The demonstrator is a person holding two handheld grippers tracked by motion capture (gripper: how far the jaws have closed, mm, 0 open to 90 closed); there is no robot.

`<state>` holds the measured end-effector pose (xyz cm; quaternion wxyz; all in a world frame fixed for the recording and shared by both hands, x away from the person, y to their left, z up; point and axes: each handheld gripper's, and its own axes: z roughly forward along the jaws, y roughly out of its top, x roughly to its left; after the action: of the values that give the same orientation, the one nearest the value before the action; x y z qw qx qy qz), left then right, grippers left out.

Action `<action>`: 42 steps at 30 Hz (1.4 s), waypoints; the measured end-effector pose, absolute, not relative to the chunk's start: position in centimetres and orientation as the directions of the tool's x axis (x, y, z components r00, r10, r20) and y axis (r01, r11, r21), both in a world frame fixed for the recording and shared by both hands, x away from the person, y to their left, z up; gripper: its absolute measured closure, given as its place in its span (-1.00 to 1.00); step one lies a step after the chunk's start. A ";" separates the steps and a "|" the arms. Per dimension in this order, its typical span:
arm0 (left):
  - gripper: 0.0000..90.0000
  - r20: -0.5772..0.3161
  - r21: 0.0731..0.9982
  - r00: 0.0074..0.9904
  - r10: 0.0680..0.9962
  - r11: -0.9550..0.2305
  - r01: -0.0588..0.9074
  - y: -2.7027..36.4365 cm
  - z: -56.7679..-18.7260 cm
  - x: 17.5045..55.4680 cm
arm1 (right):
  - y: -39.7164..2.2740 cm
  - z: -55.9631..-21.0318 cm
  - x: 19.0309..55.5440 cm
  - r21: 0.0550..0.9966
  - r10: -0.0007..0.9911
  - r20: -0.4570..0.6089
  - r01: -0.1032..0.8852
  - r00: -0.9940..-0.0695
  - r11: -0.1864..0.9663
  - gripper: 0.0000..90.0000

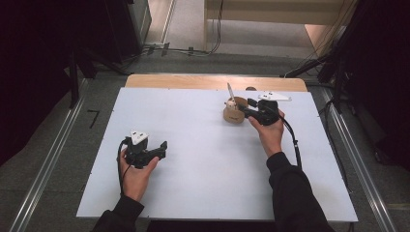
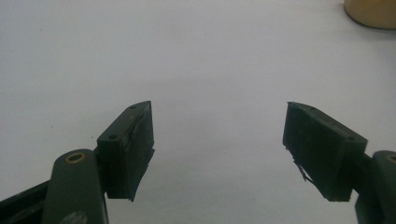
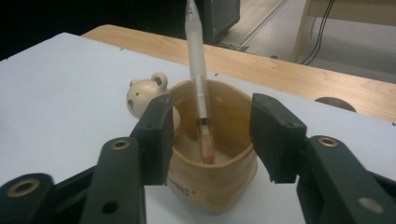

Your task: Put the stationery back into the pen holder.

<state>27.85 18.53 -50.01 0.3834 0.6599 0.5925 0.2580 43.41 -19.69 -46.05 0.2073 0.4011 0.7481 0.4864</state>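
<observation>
With pen standing in bear cup near counter far edge, right gripper fingers open, clear of pen: withdraw straight, avoid tipping cup; left gripper fingers open, empty.

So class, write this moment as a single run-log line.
pen: standing in bear cup | right gripper: open, jaws beside pen, not touching | left gripper: open, nothing between jaws, over white table

Cup with upright pen blocks far right — elsewhere open board
</observation>
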 end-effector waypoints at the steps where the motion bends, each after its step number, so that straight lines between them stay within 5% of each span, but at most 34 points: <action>1: -0.43 -0.114 0.812 0.164 0.980 -0.003 0.584 18.5 -50.0 27.9 | -19.7 -46.1 43.2 0.893 0.800 0.076 0.397 -0.595 0.210 0.04; 18: -0.64 -0.105 0.806 0.119 0.987 0.014 0.591 18.8 -50.0 27.8 | -19.3 -46.4 40.4 0.866 0.794 0.005 0.400 -0.608 0.301 -0.36; 42: -0.72 -0.108 0.798 0.093 0.990 0.030 0.602 18.9 -49.9 27.6 | -22.8 -47.4 36.0 0.843 0.809 0.021 0.446 -0.587 0.301 -0.40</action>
<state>27.65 18.95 -49.93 0.3638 0.6434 0.6187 0.2663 36.00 -22.78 -47.39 0.2101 0.4028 0.7787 0.4327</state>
